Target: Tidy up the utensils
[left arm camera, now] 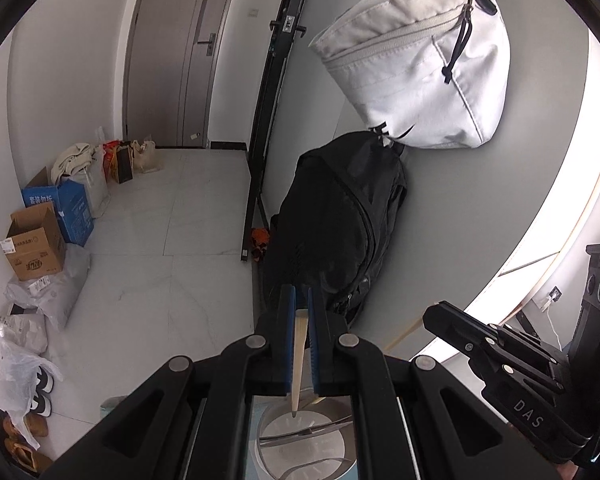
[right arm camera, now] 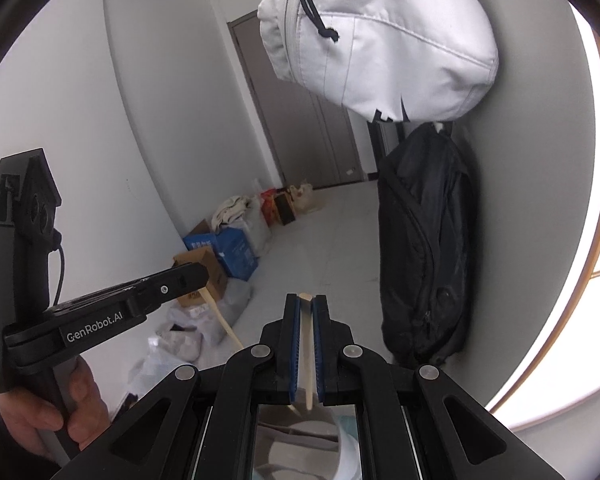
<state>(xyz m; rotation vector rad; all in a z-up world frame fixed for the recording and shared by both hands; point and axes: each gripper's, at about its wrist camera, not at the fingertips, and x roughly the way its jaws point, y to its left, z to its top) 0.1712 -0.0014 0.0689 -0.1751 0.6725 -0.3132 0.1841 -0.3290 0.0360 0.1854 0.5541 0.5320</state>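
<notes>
Left tongs [left arm camera: 300, 300]: clamped on a chopstick [left arm camera: 299, 360], tip pointing down over a round metal holder [left arm camera: 284, 456] just below.

Right tongs [right arm camera: 307, 308]: clamped on a second chopstick [right arm camera: 307, 352], likewise above the holder [right arm camera: 284, 440], whose rim shows under the frame.

Holder contents: thin metal pieces, kind unclear.

Surroundings: white bag [left arm camera: 420, 68] and black backpack [left arm camera: 332, 232] by the wall; boxes [left arm camera: 40, 240] on the floor.

Step in hand, judged: carrying both chopsticks to the holder. Next move calls for lowering each tip inside the rim, then parting the tongs.
</notes>
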